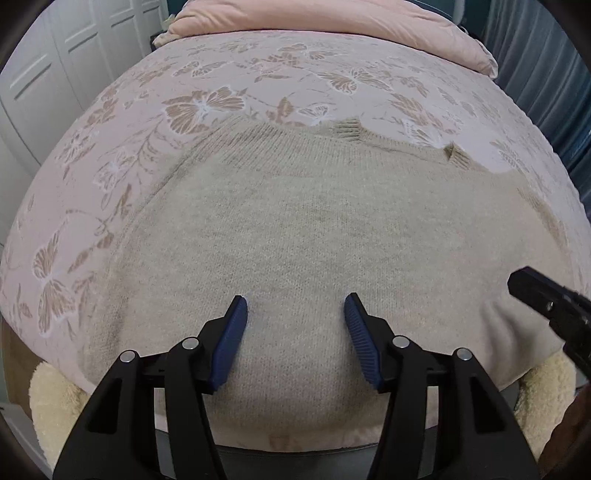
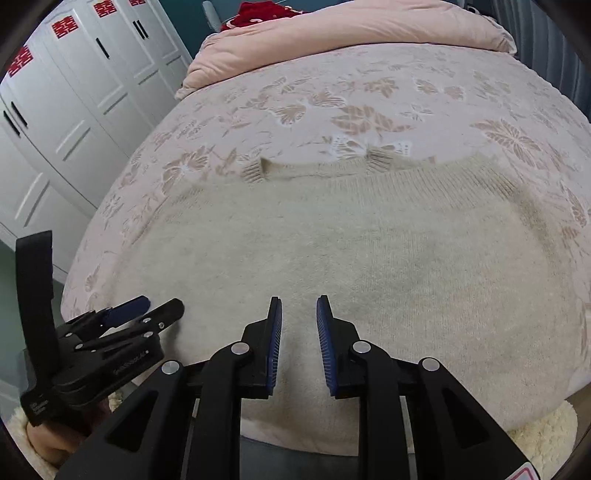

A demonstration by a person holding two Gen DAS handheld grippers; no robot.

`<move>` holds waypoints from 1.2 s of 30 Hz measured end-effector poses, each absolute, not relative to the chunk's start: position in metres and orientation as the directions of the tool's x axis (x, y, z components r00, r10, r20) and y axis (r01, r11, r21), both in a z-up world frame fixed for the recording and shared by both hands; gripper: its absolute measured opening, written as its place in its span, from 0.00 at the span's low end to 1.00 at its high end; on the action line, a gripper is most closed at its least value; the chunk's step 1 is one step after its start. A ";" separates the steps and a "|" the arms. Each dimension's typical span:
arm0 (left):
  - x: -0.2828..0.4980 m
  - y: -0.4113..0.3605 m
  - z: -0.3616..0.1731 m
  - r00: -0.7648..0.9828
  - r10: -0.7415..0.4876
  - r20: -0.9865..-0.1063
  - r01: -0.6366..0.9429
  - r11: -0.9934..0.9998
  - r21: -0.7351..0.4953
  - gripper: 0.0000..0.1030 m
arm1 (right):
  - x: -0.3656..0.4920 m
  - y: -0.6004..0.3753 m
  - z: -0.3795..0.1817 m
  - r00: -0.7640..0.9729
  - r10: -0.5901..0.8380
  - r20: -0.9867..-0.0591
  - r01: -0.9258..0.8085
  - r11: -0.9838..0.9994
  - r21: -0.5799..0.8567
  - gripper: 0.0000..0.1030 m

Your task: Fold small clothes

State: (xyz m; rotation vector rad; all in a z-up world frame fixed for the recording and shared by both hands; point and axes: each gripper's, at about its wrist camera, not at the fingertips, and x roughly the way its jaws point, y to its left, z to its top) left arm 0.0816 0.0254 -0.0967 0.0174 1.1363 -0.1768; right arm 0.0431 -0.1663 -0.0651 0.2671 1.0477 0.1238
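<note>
A beige knit sweater [image 1: 314, 229] [image 2: 351, 251] lies spread flat on the bed, its ribbed hem and two ribbed cuffs [image 1: 347, 131] [image 2: 380, 158] along the far edge. My left gripper [image 1: 295, 299] hovers over the sweater's near part, its blue pads [image 1: 231, 339] wide apart with nothing between them. In the right wrist view the left gripper [image 2: 147, 306] is at the lower left, by the sweater's left edge. My right gripper [image 2: 299, 299] stands over the near middle with a narrow gap between its pads, holding nothing. Its black tip [image 1: 546, 302] shows at the right edge of the left wrist view.
The bed wears a pink bedspread [image 1: 221, 99] [image 2: 332, 103] with butterfly patterns. A folded pink duvet [image 1: 332, 26] [image 2: 351, 29] lies at the far end. White wardrobe doors [image 2: 74, 92] stand to the left, and a dark curtain [image 1: 546, 74] hangs on the right. Cream fleecy fabric [image 1: 55, 398] shows below the bed's near edge.
</note>
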 end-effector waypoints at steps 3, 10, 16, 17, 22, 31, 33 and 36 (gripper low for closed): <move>0.081 0.026 -0.097 0.407 -0.125 -0.905 0.135 0.988 -0.076 0.52 | 0.045 -0.150 -0.106 0.385 0.162 -0.909 0.000 0.984 0.176 0.20; 0.065 0.030 -0.092 0.402 -0.127 -0.907 0.120 0.989 -0.086 0.52 | 0.045 -0.138 -0.054 0.499 0.188 -0.846 -0.023 0.979 0.203 0.22; 0.058 0.034 -0.088 0.407 -0.133 -0.904 0.127 0.988 -0.088 0.52 | 0.059 -0.141 -0.096 0.405 0.124 -0.906 0.035 0.988 0.151 0.22; 0.056 0.036 -0.087 0.411 -0.137 -0.901 0.127 0.988 -0.092 0.52 | 0.059 -0.142 -0.087 0.416 0.135 -0.899 0.050 0.984 0.171 0.23; 0.044 0.060 -0.080 0.428 -0.183 -0.885 0.085 0.983 -0.162 0.52 | 0.073 -0.142 -0.062 0.493 0.111 -0.863 0.096 0.979 0.181 0.39; 0.026 0.144 -0.070 0.481 -0.231 -0.846 -0.127 0.936 -0.327 0.65 | 0.102 -0.138 -0.074 0.441 0.127 -0.889 0.138 0.969 0.207 0.47; 0.026 0.161 -0.075 0.489 -0.251 -0.835 -0.193 0.903 -0.385 0.69 | 0.104 -0.131 -0.060 0.472 0.128 -0.872 0.123 0.970 0.209 0.47; 0.032 0.174 -0.089 0.482 -0.293 -0.826 -0.274 0.845 -0.460 0.71 | 0.115 -0.119 -0.071 0.454 0.076 -0.888 0.092 0.987 0.131 0.47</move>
